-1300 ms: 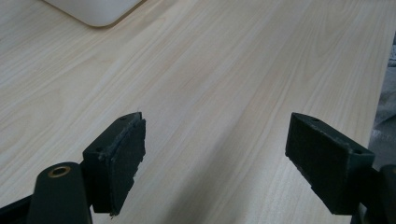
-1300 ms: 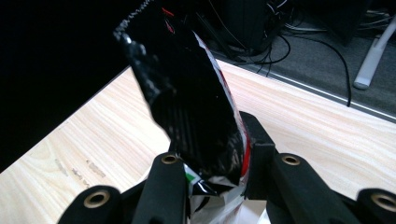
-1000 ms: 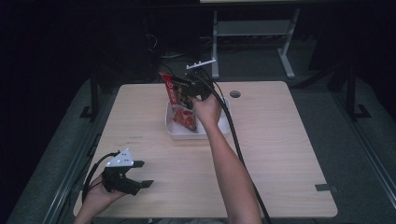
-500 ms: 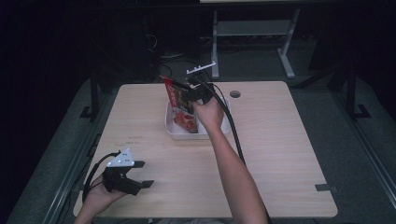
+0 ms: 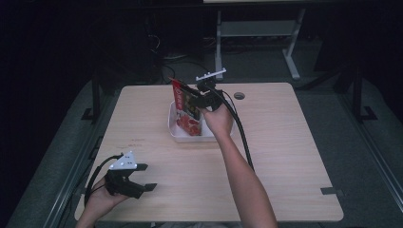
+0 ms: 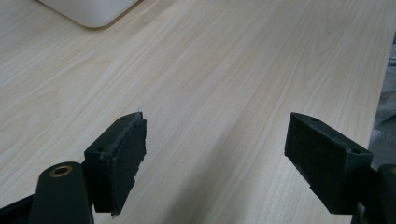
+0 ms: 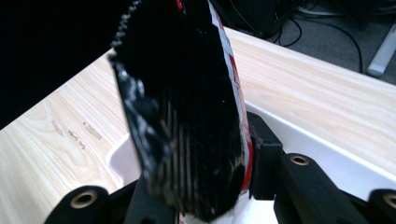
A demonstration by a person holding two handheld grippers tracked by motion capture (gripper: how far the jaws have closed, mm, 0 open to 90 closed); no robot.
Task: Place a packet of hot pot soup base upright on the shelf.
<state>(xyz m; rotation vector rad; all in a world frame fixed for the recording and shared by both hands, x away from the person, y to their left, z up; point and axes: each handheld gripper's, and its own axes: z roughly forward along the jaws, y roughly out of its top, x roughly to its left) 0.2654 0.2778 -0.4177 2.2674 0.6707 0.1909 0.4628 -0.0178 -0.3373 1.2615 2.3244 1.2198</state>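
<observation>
Pale wood-grain table, white tray, red packet with white print and a shiny black back, black left tongs and black right tongs, grey plate on top, grey floor

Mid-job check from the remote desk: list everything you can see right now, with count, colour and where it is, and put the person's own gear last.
table: one, light wood, fills the middle of the high view.
tray: one, white, shallow, on the table's far middle.
snack packet: one, red with a dark inner side, tilted upright over the tray, lower end in it.
round hole: one, dark, in the table near the far edge.
metal frame: one, pale grey, on the floor beyond the table.
left gripper: one, black, jaws apart, near the table's near-left corner, holding nothing.
right gripper: one, black, closed on the snack packet above the tray.
cables: black, one trailing from each gripper.
forearms: two, entering from the bottom edge.
</observation>
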